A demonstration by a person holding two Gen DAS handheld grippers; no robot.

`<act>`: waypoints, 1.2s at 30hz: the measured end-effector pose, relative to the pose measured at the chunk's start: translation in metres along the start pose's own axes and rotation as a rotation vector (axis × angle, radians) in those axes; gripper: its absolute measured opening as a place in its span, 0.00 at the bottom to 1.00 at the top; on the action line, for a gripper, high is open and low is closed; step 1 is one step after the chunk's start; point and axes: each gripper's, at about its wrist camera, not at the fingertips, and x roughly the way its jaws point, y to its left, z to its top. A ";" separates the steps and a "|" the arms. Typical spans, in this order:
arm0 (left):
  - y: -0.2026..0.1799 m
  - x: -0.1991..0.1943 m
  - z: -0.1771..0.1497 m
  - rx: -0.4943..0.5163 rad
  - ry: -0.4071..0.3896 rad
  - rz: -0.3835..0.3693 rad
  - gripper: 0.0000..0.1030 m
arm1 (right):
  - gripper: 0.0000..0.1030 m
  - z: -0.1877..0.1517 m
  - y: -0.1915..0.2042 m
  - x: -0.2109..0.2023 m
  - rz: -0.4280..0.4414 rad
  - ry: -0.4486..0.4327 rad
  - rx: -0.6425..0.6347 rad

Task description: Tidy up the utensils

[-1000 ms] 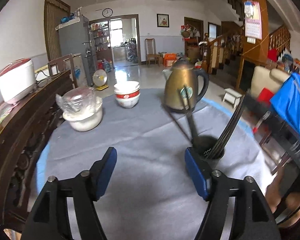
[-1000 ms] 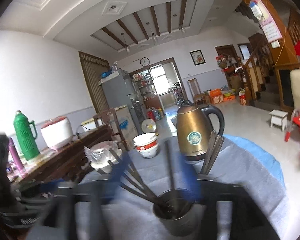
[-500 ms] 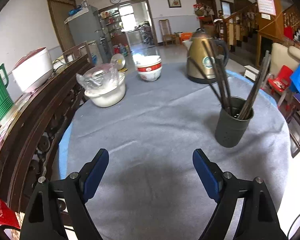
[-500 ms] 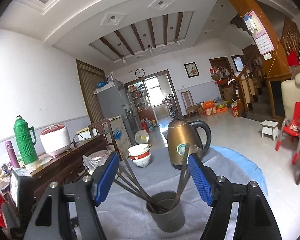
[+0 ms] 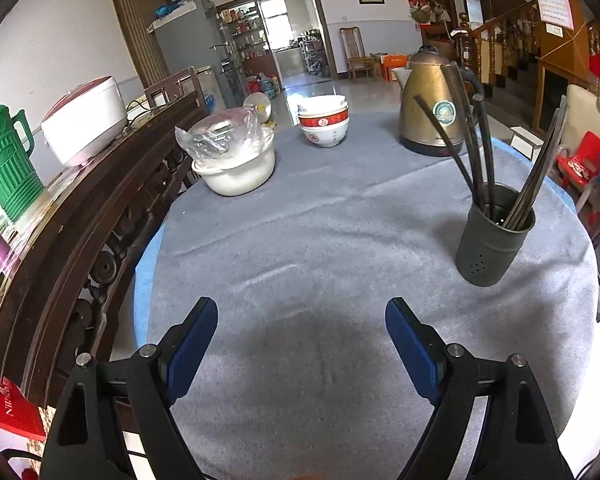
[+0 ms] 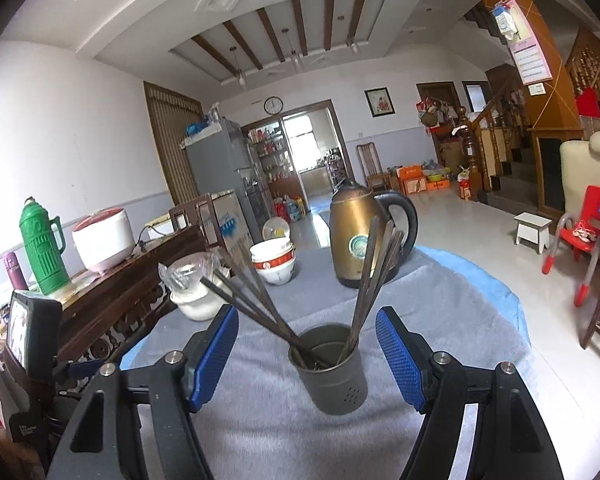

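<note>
A matt grey cloth [image 5: 320,240] with a soft nap covers the counter, bearing a dull dark-grey metal utensil holder [image 5: 488,244], a worn brassy metal kettle [image 5: 428,108], glossy ceramic bowls [image 5: 324,124], crinkled clear plastic wrap [image 5: 220,136], beside a polished dark wood sideboard [image 5: 80,220].

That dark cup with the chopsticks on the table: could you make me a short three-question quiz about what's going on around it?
1. True or false: the right gripper is shut on the utensil cup.
2. Which stands nearest the kettle? A) the stacked bowls B) the green thermos C) the rice cooker
3. Fill in: the chopsticks stand inside the ____.

Key
1. False: its jaws are open, with the cup between them untouched.
2. A
3. utensil cup; the left gripper holds nothing.
</note>
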 end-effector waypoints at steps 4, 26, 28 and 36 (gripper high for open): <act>0.000 0.004 -0.002 0.002 0.008 0.005 0.84 | 0.73 -0.005 0.005 0.006 0.000 0.025 -0.013; -0.007 0.019 -0.003 0.020 0.048 0.026 0.84 | 0.73 -0.022 -0.001 0.022 -0.017 0.090 0.015; -0.009 0.020 -0.004 0.026 0.051 0.026 0.84 | 0.73 -0.024 -0.002 0.023 -0.020 0.098 0.017; -0.015 0.022 -0.007 0.042 0.066 0.024 0.84 | 0.73 -0.037 -0.006 0.030 -0.031 0.172 0.036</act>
